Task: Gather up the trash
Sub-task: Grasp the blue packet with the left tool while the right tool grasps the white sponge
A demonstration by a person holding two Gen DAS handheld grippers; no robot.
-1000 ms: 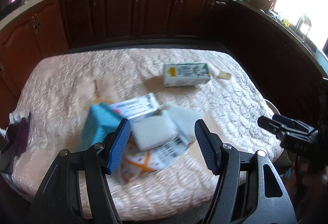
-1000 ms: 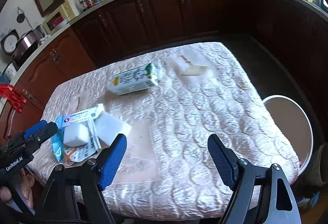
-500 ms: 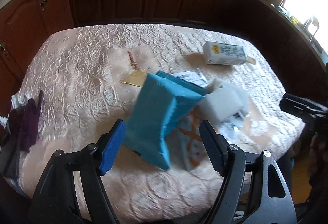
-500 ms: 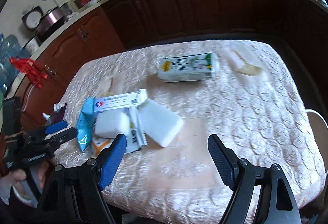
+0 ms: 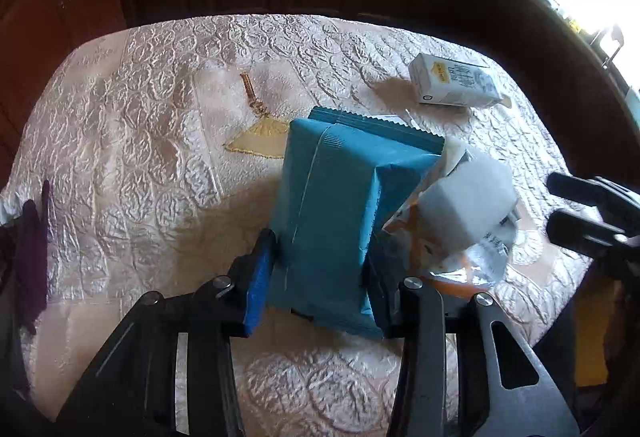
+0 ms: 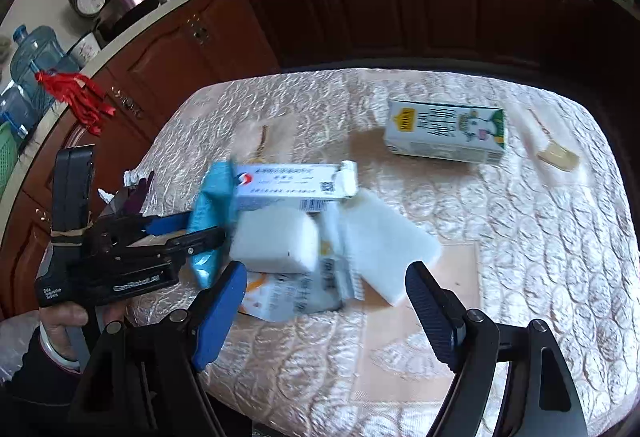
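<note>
The left gripper [image 5: 320, 273] has just been closed onto the teal snack packet [image 5: 340, 205], now pinched near the table's [image 5: 132, 109] front-left edge; lifting appears next. The right gripper [image 6: 326, 313] is held wide, empty, above foam blocks [image 6: 276, 239].

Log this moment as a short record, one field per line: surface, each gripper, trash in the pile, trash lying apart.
surface: table under a quilted pale cloth
left gripper: jaws have just been closing, now clamped on the teal packet
right gripper: open, nothing between its jaws, just short of the pile
pile: teal packet, long white printed box, two white foam blocks, printed wrapper under them
apart: milk carton lying on its side toward the far edge
</note>
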